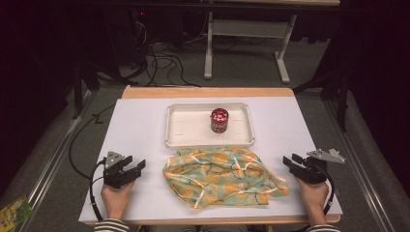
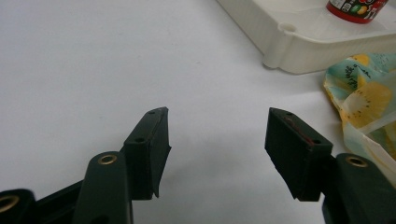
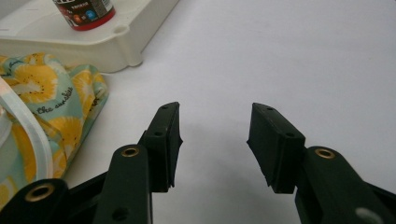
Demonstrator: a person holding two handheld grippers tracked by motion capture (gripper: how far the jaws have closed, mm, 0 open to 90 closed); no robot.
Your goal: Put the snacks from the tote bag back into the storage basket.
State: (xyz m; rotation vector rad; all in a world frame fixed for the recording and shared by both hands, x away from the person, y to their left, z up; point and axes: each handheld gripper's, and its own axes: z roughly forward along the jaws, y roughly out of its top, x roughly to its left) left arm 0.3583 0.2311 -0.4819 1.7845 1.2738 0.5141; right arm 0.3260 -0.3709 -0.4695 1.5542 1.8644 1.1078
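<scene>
between both grippers, crumpled lemon-print bag (image 1: pixel 223 176)

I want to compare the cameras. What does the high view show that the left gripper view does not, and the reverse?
High view: both hands, the right gripper, the floor cables, and the whole patterned bag. Left gripper view: the left gripper close up, jaws apart with nothing between them, and the tray's corner dimple. Shared: the white tray, the red can in it, and the table.

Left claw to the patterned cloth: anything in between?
Nothing. In the high view, bare white table separates the open left claw from the crumpled patterned cloth; the left gripper view shows the same.
</scene>
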